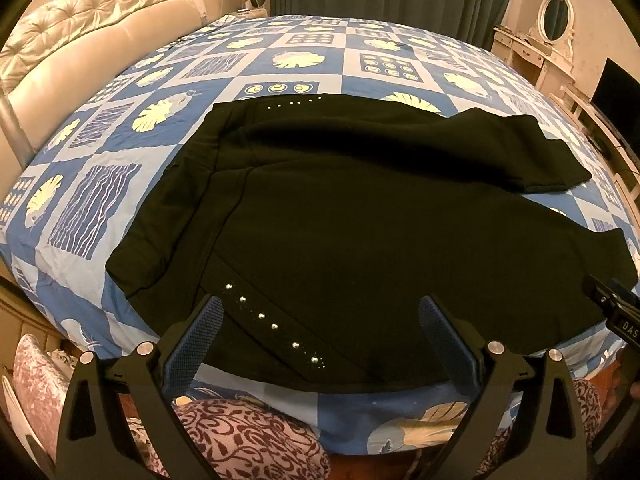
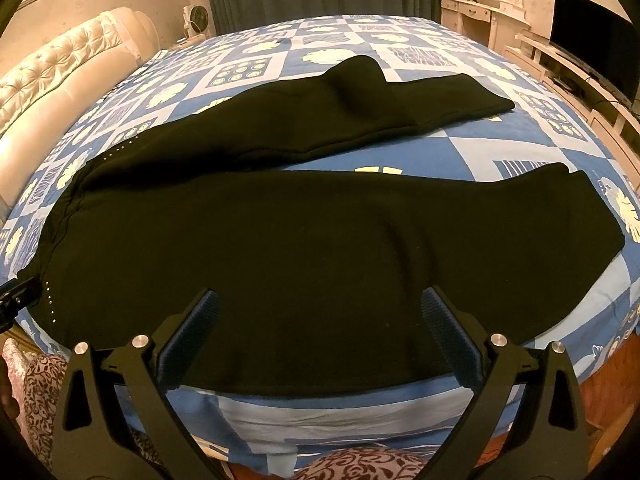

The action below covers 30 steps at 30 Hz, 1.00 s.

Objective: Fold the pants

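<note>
Pants (image 1: 360,220) are lying spread on the bed (image 1: 120,184) (legs splayed), so you are hovering both the left gripper (image 1: 320,336) and the right gripper (image 2: 320,328), jaws apart, near the hem.

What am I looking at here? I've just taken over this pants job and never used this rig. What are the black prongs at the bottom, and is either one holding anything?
The prongs are handheld two-finger grippers, one in each of a person's hands; there is no robot arm. Each picture comes from a fisheye camera mounted on a gripper, looking forward along its fingers.

The left wrist view shows the left gripper over the waist end of the black pants, near a row of metal studs. The right wrist view shows the right gripper over the near leg.

The pants lie spread on a bed with a blue patterned sheet, both legs apart and unfolded. Both grippers have their jaws wide open and hold nothing.
</note>
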Available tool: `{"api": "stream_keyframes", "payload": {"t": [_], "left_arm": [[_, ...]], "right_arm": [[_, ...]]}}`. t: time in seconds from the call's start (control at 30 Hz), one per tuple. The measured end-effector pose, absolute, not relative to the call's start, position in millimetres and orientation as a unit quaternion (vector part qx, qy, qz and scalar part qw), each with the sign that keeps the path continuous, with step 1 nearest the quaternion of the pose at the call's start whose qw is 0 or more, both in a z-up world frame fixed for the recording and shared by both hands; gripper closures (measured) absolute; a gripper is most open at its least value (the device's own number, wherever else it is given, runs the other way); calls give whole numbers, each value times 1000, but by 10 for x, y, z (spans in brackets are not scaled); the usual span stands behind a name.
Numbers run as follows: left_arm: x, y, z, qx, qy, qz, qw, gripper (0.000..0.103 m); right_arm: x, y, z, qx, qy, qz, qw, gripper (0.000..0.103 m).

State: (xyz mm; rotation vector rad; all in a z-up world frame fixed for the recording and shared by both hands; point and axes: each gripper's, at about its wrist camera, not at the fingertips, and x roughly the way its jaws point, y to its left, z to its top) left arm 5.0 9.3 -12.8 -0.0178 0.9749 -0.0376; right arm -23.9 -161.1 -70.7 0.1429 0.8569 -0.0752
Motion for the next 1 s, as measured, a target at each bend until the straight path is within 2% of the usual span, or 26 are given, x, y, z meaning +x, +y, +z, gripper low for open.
{"api": "stream_keyframes", "payload": {"t": [0.53, 0.63, 0.73, 0.9, 1.0], "left_arm": [[41, -14, -26, 29, 446, -12, 895, 5], [139, -3, -64, 23, 482, -48, 875, 5], [319, 223, -47, -31, 520, -98, 848, 5], [927, 1092, 207, -136, 482, -121, 857, 5], [1420, 1494, 154, -150, 480, -88, 860, 5]], "right_arm": [[-237, -1640, -697, 66, 416, -21, 907, 2], [-243, -1639, -694, 66, 418, -18, 906, 2], [-243, -1649, -690, 71, 422, -14, 903, 2], [-241, -1612, -672, 64, 426, -6, 902, 2], [-229, -1569, -667, 51, 427, 0, 903, 2]]}}
